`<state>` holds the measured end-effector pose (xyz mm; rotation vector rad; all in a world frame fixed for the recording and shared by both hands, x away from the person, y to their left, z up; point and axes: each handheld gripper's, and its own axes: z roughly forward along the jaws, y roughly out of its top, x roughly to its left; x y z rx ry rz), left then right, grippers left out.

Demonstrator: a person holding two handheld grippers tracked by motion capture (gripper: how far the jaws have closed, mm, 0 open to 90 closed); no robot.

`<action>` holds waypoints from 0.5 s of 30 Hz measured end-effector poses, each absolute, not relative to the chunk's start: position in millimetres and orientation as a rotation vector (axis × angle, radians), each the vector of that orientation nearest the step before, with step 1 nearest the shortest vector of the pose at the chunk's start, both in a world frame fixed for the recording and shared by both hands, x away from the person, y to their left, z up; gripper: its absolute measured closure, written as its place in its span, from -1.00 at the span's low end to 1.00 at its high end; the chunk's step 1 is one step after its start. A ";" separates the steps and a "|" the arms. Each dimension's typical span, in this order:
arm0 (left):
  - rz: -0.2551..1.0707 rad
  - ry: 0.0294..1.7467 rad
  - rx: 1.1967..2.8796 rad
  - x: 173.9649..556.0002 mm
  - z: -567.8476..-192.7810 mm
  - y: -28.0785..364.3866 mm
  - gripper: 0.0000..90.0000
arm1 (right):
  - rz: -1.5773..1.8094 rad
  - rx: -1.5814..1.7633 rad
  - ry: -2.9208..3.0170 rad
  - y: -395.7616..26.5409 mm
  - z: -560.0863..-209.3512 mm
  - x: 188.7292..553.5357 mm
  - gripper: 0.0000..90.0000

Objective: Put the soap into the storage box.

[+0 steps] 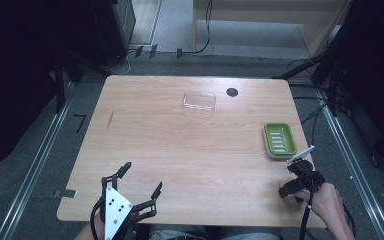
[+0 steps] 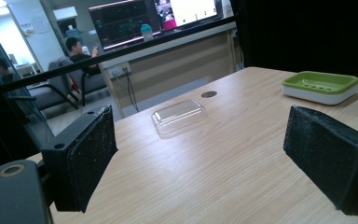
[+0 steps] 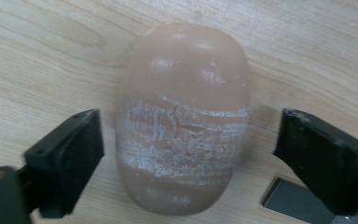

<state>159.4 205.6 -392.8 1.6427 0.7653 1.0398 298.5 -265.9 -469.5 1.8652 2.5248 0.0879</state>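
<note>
Landmark: the green soap dish [image 1: 280, 140], near the right edge of the bench [image 1: 190, 150].
Left tool [image 1: 141, 181]: released, jaws spread wide with nothing between them, well to the left of the soap dish at the near edge.
Clear plastic lid [image 1: 199, 101]: lying flat, left of the soap dish and farther back.
Bar of soap [image 3: 184, 119]: flat on the bench just on the near side of the soap dish, under the right tool.
Right tool [image 1: 294, 184]: not gripping; its jaws stand either side of the bar, apart from it.
Handling: judged a stiff, fairly light, rounded oval; its waxy skin looks slippery, and the scuffed whitish band suggests pads mark it.
Where to hold: across the narrow width at the middle, pads square on the two long flanks, pressure moderate.
</note>
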 end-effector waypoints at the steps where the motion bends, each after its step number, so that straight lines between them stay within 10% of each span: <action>1: 1.040 0.765 1.643 159.6 -392.8 205.6 -0.78 | 0.091 1.862 2.526 -266.6 -470.1 299.0 -0.75; 15: 1.039 0.766 1.642 159.3 -392.8 205.6 -0.78 | 0.074 1.839 2.532 -259.0 -472.9 300.9 -0.37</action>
